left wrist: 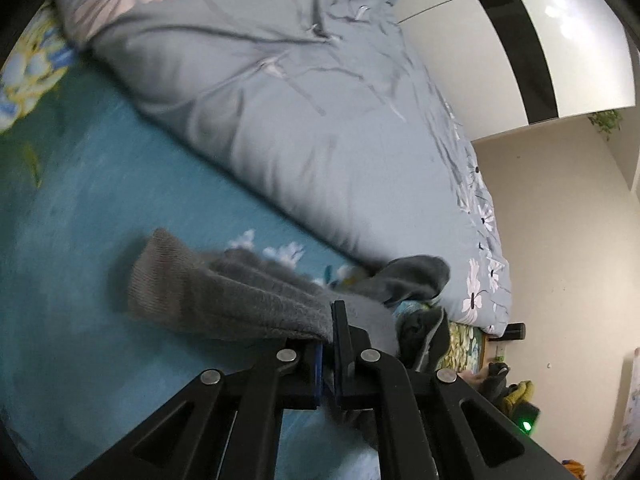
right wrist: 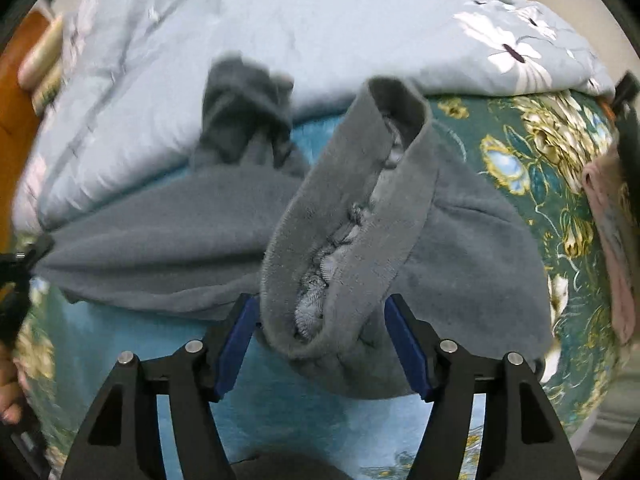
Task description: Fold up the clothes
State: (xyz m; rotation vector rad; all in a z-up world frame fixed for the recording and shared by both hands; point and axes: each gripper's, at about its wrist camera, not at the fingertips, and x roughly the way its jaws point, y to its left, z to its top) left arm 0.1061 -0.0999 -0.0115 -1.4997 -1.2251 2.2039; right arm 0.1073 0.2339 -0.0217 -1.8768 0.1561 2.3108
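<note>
A grey fleece garment lies across the teal bed sheet. In the left wrist view my left gripper is shut on a bunched part of the grey garment, whose ribbed cuff sticks out to the left. In the right wrist view my right gripper stands open, its blue pads on either side of the garment's thick ribbed hem, which loops upward between them. A darker sleeve end rises behind.
A pale grey floral duvet is piled along the far side of the bed. The sheet has a floral border. A pink cloth hangs at the right edge. A hand shows at the left.
</note>
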